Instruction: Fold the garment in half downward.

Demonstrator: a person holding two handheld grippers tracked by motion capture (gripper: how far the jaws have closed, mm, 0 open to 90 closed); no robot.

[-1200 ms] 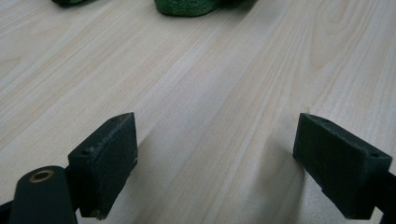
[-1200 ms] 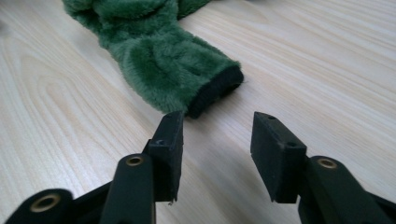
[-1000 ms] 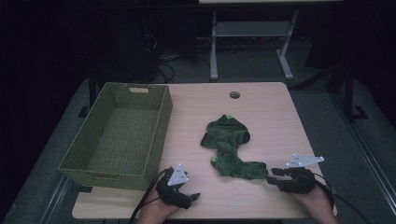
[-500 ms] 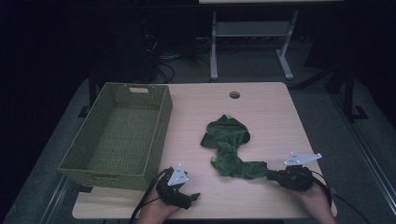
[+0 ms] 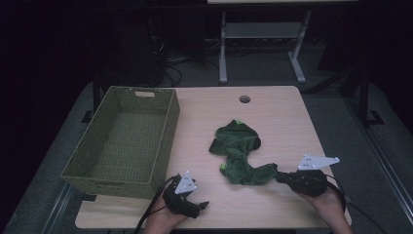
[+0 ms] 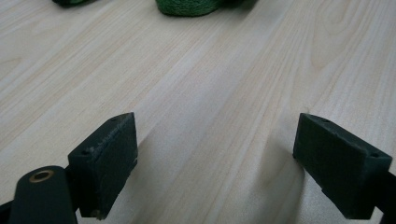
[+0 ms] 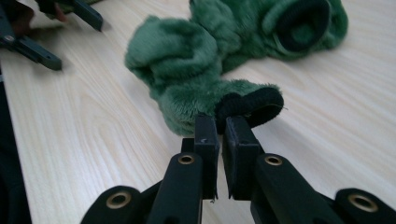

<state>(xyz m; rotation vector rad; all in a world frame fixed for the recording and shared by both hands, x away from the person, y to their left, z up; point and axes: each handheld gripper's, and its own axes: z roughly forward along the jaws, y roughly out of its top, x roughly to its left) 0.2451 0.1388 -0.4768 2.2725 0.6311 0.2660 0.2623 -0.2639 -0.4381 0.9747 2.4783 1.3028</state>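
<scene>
A fuzzy green garment (image 5: 238,151) lies crumpled on the light wooden table (image 5: 282,117), right of centre. My right gripper (image 5: 278,176) lies low at the garment's near right end. In the right gripper view its jaws (image 7: 220,122) have just been closing and now pinch the garment's black-lined cuff (image 7: 252,105); the rest of the green garment (image 7: 187,60) lies beyond. My left gripper (image 5: 202,207) rests near the table's front edge, left of the garment. Its jaws (image 6: 215,154) stand wide open over bare wood, with the garment's edge (image 6: 187,5) farther off.
A woven green basket (image 5: 173,122) with nothing in it takes up the table's left side. A round cable hole (image 5: 244,99) sits near the far edge. Beyond the table stands a grey metal frame (image 5: 224,53) on a dark floor.
The right gripper's jaws have closed on the garment's near end, which now stretches slightly toward it. The left gripper has stayed where it was.
</scene>
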